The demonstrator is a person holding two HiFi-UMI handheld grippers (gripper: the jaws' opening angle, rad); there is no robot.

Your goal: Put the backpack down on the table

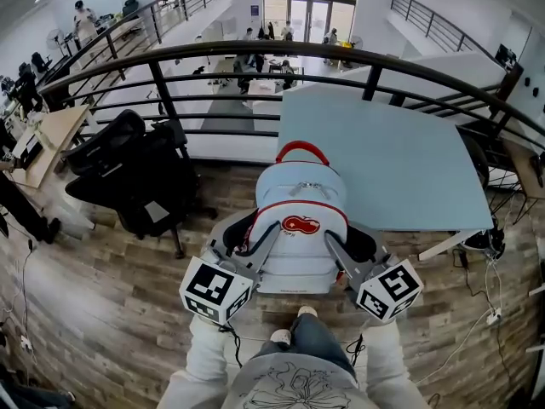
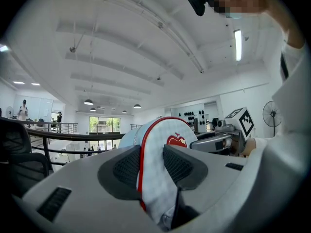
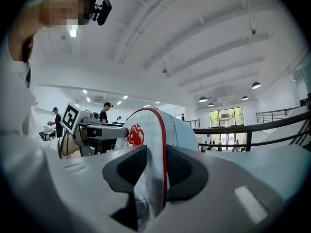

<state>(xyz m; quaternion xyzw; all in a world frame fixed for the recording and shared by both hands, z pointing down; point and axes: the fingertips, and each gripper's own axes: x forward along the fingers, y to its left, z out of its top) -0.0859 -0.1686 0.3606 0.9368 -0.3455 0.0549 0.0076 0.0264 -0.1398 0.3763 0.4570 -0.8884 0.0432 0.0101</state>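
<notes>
Holding the backpack (image 1: 301, 228) level matters: left gripper (image 1: 258, 239) and right gripper (image 1: 339, 247) have fingers (image 2: 127, 168) clamped on its red-piped edges; lower it only once over the far desk (image 1: 400, 169).

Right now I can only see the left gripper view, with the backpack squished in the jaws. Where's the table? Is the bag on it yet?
Observer: Not yet. In the head view the light blue table lies just ahead, and the backpack hangs mostly over the wooden floor.
Operator: Is the other gripper holding it too?
Observer: Yes. The right gripper view shows the right gripper clamped on the bag's other side.
Operator: Which end is pointing at the table?
Observer: The top end. Its red carry handle shows at the table's near corner.
</notes>
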